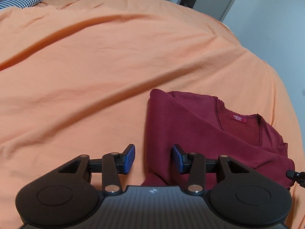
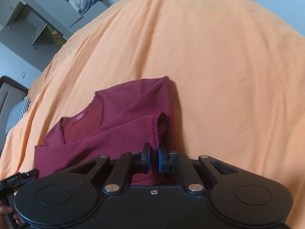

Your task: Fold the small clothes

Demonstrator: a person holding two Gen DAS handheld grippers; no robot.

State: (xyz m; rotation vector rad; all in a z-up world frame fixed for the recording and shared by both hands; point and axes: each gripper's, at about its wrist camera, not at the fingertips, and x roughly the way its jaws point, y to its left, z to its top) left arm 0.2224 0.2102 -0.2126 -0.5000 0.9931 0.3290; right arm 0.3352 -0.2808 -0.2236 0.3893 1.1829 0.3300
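- Your left gripper [image 1: 154, 159] is spread wide, blue pads [image 1: 130, 159] well apart, nothing between them; it hovers over the left edge of the shirt [image 1: 190, 129]
- In the left wrist view the right pad sits above the red cloth and the left pad above the bare orange bedsheet [image 1: 95, 66]
- Your right gripper [image 2: 154, 159] has its pads nearly together w/ a narrow gap; red cloth lies under and between them, but you can't tell if they're actually pinching it
- The shirt is dark red, lying on the bed near you, partly folded: both sides are turned in over the front, so diagonal folds cross the body
- Neckline faces up, w/ a bright red label [image 1: 238, 118] inside the collar; text too small to read
- In the right wrist view a sleeve cuff [image 2: 159, 126] w/ a stitched hem stands open just beyond the right gripper's pads, on the right side of the shirt
- The bedsheet covers the whole bed, w/ long soft creases running across it
- A black-and-white checked pillow [image 1: 20, 0] lies at the far left corner of the bed, well apart from the shirt
- Grey cupboards [image 2: 38, 19] stand past the bed; shelves hold folded things, too blurred to tell apart
- Tip of the other gripper shows at each view's edge
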